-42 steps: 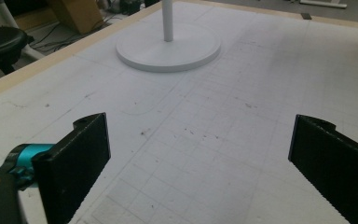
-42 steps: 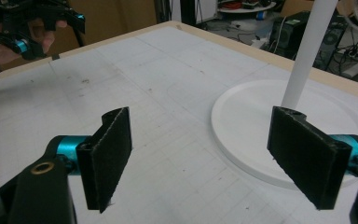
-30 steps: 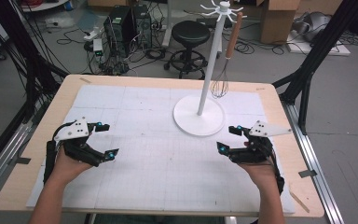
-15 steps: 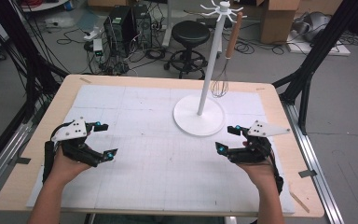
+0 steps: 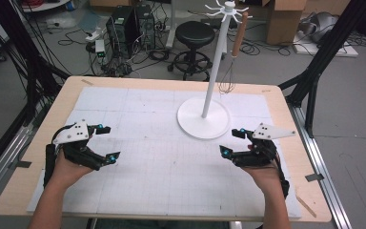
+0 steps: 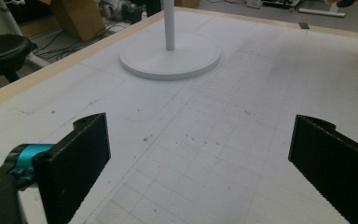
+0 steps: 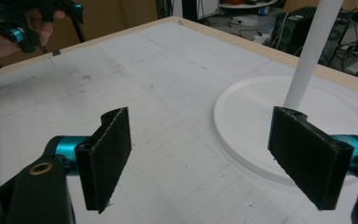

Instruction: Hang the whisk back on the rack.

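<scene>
Taking the white stand (image 5: 203, 117) as the landmark, with its round base on the desk (image 5: 286, 102) and its post rising from the middle: the person's two forearms come in from the near edge of the desk, well short of the stand, one to either side of it. Each hand is wrapped around the back of its claw, with the grey plate on top and the jaws pointing inward and toward the stand.

The left claw (image 5: 106, 142) sits near the desk's near-left part, well apart from the stand's base. Its jaws stand wide apart with nothing between them; in the left gripper view the bare white gridded mat (image 6: 223, 121) lies between the two black pads, and the stand's base shows farther off, toward the upper left.

The right claw (image 5: 232, 142) is much closer to the stand, just on the near-right side of the base and not touching it. Its jaws are also spread wide and grip nothing; in the right gripper view the base's rim lies just past the right-hand pad.

A whisk (image 5: 232, 52) with a wooden handle hangs from the hooks at the top of the stand, on its far-right side, its wire end dangling above the far edge of the desk.
</scene>
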